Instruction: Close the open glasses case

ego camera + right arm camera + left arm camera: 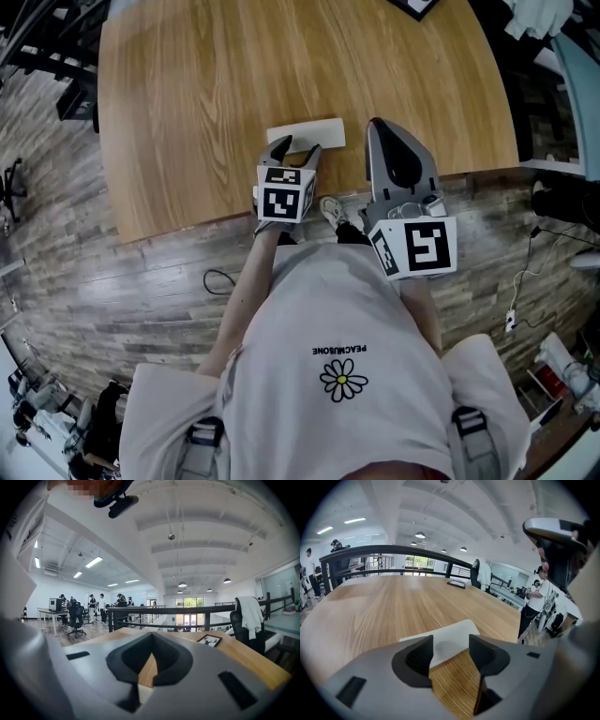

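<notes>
While at edge of white case (306,132) — L gripper (298,148) nose-down, jaws apart

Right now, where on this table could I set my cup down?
Most of the table is bare, from the white case back to the framed picture at the far edge. Crowded only at the near edge: that case, left gripper, right gripper.

The table (234,75) is honey-brown wood with streaked grain; the glasses case (306,133) on it is white. At the table's near edge, the left gripper (298,146) and right gripper (377,127) are grey with black pads (417,656), their cubes (284,199) patterned in black-and-white squares.
</notes>
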The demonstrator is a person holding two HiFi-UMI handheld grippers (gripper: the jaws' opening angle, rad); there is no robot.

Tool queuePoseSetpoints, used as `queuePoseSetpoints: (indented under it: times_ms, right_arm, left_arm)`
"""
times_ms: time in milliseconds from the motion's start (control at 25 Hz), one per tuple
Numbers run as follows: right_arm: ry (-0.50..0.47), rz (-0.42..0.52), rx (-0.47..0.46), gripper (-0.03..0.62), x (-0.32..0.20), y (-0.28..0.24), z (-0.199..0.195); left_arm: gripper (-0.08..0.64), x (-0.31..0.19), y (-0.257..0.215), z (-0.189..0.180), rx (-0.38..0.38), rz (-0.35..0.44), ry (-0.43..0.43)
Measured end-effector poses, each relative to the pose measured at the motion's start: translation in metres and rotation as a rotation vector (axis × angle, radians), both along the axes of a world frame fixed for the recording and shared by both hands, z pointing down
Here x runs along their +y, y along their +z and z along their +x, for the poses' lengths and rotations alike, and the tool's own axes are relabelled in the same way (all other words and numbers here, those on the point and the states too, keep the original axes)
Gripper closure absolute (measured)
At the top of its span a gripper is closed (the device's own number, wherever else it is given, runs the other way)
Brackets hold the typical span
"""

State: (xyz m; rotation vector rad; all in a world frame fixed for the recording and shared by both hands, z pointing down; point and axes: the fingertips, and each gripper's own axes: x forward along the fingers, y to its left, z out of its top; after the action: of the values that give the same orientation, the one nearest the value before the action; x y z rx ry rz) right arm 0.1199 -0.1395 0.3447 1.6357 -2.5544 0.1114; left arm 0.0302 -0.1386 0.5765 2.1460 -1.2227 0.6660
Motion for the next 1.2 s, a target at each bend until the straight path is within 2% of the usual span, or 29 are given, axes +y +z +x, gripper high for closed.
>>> queuePoseSetpoints:
  times_ms: [240, 360, 440, 640, 720, 800, 920, 1000, 1200]
  right_arm:
    - [0.013, 0.007, -0.001, 0.588, 0.003, -0.002, 0.003]
    - [0.01, 0.019, 0.007, 0.588, 0.004, -0.003, 0.002]
    - [0.0, 0.042, 0.023, 0.588, 0.002, -0.008, 0.003]
    - [-0.009, 0.131, 0.037, 0.588, -0.011, -0.035, 0.002]
    - [-0.014, 0.161, 0.038, 0.588, -0.015, -0.046, 0.0]
    - [-0.022, 0.184, 0.037, 0.588, -0.017, -0.053, -0.003]
    - [-0.037, 0.206, 0.037, 0.588, -0.018, -0.06, -0.01]
    - [-0.047, 0.216, 0.039, 0.588, -0.017, -0.063, -0.014]
    - [-0.062, 0.228, 0.05, 0.588, -0.017, -0.068, -0.024]
  left_arm:
    - [0.311, -0.004, -0.011, 0.008, -0.004, 0.034, 0.025]
    - [0.311, -0.014, -0.034, 0.01, 0.06, 0.076, 0.008]
    - [0.314, -0.03, -0.074, 0.01, 0.117, 0.164, -0.014]
    - [0.342, -0.062, -0.209, -0.015, 0.183, 0.486, -0.084]
    - [0.372, -0.06, -0.255, -0.029, 0.19, 0.594, -0.117]
    - [0.417, -0.053, -0.287, -0.04, 0.164, 0.676, -0.135]
    - [0.535, -0.039, -0.316, -0.054, 0.1, 0.777, -0.179]
    - [0.541, -0.031, -0.325, -0.062, 0.088, 0.822, -0.217]
    - [0.543, -0.02, -0.326, -0.074, 0.062, 0.841, -0.256]
